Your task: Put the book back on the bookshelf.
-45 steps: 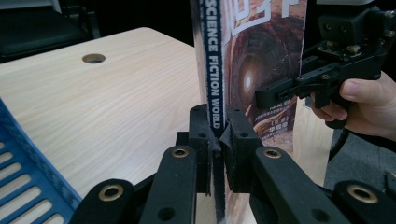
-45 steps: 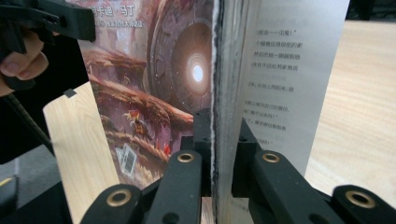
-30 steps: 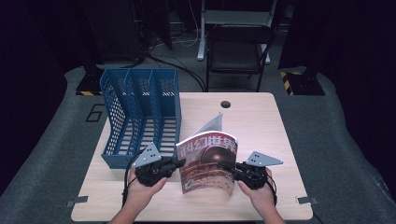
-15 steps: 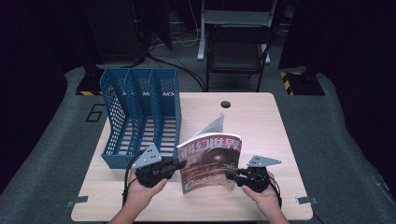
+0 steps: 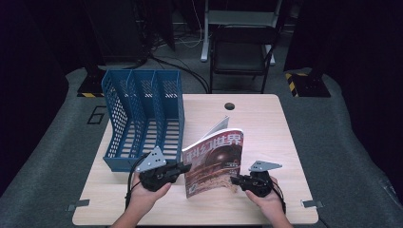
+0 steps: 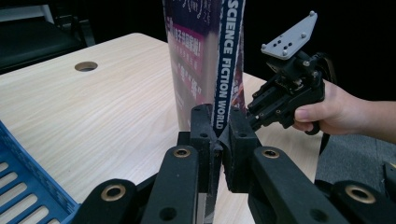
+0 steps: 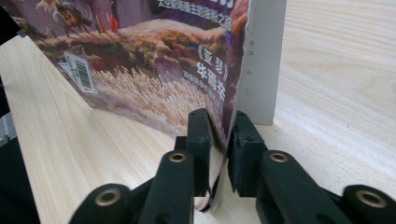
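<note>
A: Start at the left. What stands there?

B: A blue file rack (image 5: 142, 118) on the counter (image 5: 266, 118), slots open toward the person. Just right of its near corner, the left gripper (image 5: 183, 167) is clenched on the spine of the magazine (image 5: 216, 161). The left gripper view has the spine squeezed between its jaws, no gap.

A: And the magazine?

B: It stands on its lower edge near the front middle of the counter, cover toward the person, leaning a little, with a few back pages fanned out behind.

A: What changed over the last second?

B: The right gripper (image 5: 234, 180) has sunk along the open edge to the lower corner, and the magazine has dropped with it, so its bottom edge now rests on the counter. Its jaws have just been closing; the cover edge sits between them, pinched.

A: Meaning?

B: Both sides seem held, so I'd judge it ready to carry left into a rack slot.
</note>
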Demonstrator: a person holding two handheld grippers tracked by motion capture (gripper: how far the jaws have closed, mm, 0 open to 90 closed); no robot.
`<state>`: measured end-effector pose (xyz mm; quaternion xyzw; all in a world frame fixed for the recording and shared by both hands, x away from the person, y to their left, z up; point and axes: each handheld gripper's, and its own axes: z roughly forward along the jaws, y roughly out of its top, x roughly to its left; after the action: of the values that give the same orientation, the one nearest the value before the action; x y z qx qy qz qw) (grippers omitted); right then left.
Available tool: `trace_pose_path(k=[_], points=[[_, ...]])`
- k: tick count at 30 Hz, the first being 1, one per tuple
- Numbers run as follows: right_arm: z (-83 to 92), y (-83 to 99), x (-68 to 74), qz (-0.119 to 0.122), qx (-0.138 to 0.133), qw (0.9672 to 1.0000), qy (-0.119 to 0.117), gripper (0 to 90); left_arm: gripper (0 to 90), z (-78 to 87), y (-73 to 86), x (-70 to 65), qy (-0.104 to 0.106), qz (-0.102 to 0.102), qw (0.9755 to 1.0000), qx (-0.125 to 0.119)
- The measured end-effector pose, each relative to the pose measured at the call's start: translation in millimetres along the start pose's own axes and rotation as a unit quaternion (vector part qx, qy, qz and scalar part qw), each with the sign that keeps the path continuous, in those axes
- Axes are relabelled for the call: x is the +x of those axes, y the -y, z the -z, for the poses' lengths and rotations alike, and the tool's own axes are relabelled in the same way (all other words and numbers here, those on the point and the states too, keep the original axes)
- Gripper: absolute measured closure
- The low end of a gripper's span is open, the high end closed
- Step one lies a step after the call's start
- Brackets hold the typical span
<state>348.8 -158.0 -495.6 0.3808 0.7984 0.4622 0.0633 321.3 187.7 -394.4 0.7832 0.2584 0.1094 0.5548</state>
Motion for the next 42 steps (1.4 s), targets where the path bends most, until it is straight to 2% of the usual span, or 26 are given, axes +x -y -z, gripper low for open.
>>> trace_pose_path(k=[2,3,6,11,12,13,15,16,24,27,30,32,35,42], points=[[-1.3,-0.9,1.7,0.006,-0.003,0.9999,0.008,82.9,84.0,-0.3,0.1,-1.6,0.0,0.0,1.0,-0.001],[-1.7,-1.2,3.3,0.003,-0.003,0.9999,0.013,83.4,84.0,0.5,-0.1,-1.7,0.002,-0.006,1.0,0.002],[-3.8,-2.6,4.3,0.007,-0.008,0.9998,0.019,84.5,84.1,0.5,0.1,-3.8,0.006,-0.002,1.0,-0.003],[-9.3,-5.8,5.0,-0.003,-0.017,0.9993,0.034,85.2,84.1,1.4,-0.4,-6.9,0.008,-0.013,0.9999,-0.003],[-10.2,-6.6,6.7,-0.011,-0.016,0.9991,0.037,85.2,84.1,1.8,-0.8,-7.3,0.007,-0.018,0.9998,-0.002],[-11.2,-6.9,6.4,-0.005,-0.018,0.999,0.04,85.2,84.1,1.7,-0.9,-9.1,0.006,-0.017,0.9998,-0.003],[-12.9,-8.2,9.1,-0.012,-0.022,0.9985,0.048,85.2,84.1,3.0,-1.9,-11.3,0.005,-0.023,0.9997,-0.002],[-13.5,-8.7,8.3,-0.005,-0.023,0.9987,0.046,85.2,84.1,3.8,-2.2,-11.6,0.005,-0.029,0.9996,-0.002],[-19.4,-10.1,10.1,-0.005,-0.026,0.9986,0.045,84.1,84.0,6.3,0.9,-10.6,0.002,-0.038,0.9993,0.0],[-20.1,-9.5,8.5,-0.006,-0.023,0.9988,0.043,82.6,83.9,6.4,2.0,-10.0,0.005,-0.028,0.9996,-0.001],[-19.5,-8.8,8.2,-0.009,-0.021,0.9988,0.043,80.9,83.7,7.6,2.0,-9.1,0.011,-0.033,0.9994,0.005],[-19.1,-8.4,6.8,-0.003,-0.02,0.9989,0.042,79.8,83.4,7.9,2.1,-8.9,0.013,-0.03,0.9994,0.007],[-18.6,-7.8,7.2,-0.018,-0.019,0.9987,0.043,77.8,82.5,8.8,1.9,-8.1,0.012,-0.022,0.9996,0.01],[-18.4,-7.6,5.6,-0.011,-0.018,0.9993,0.033,71.0,80.2,10.9,1.6,-5.3,0.011,-0.003,0.9998,0.018]])
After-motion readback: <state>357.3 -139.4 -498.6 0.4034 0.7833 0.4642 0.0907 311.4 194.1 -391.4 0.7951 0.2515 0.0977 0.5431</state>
